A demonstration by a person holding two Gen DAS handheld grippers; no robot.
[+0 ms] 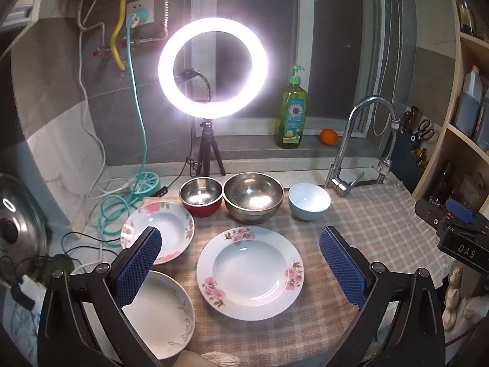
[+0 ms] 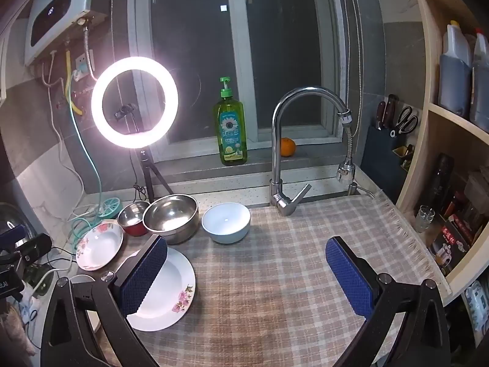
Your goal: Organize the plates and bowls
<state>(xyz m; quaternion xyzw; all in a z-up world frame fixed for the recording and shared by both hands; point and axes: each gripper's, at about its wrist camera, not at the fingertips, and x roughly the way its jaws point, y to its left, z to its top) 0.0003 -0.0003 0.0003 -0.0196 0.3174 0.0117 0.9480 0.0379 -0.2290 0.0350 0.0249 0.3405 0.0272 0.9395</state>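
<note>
- Left wrist view: left tongs (image 1: pixel 240 263) spread wide, released, nothing gripped; blue pads hang above the desk (image 1: pixel 366 223) with its checked cloth.
- Floral plate (image 1: pixel 250 272) sits between the two pads in the picture, lying flat on the cloth; no pad touching it as far as can be seen.
- Second floral plate (image 1: pixel 166 229) lies to the left and further back, partly hidden behind the left pad.
- Leaf-pattern plate (image 1: pixel 162 315) at lower left, near edge of desk, partly covered by the left finger.
- Back row, left to right: red steel bowl (image 1: pixel 200 196), big steel bowl (image 1: pixel 253 197), light blue bowl (image 1: pixel 309 201); the red and big steel bowls are touching or nearly so, the blue one stands apart.
- Part of the right tongs' body shows at the right edge.
- Ring light (image 1: pixel 213 68) on tripod behind the bowls, soap bottle (image 1: pixel 291 113) and orange (image 1: pixel 329 137) on the sill, faucet (image 1: pixel 360 140) at right.
- Right wrist view: right tongs (image 2: pixel 246 276) also fully spread, released, empty; only bare checked cloth between the pads.
- Left pad overlaps the floral plate (image 2: pixel 171 293) in the picture; contact cannot be told.
- Second floral plate (image 2: pixel 99 246) further left; red steel bowl (image 2: pixel 132 217), big steel bowl (image 2: pixel 171 217), light blue bowl (image 2: pixel 226 221) in a row behind.
- Faucet (image 2: pixel 284 153) just behind the cloth.
</note>
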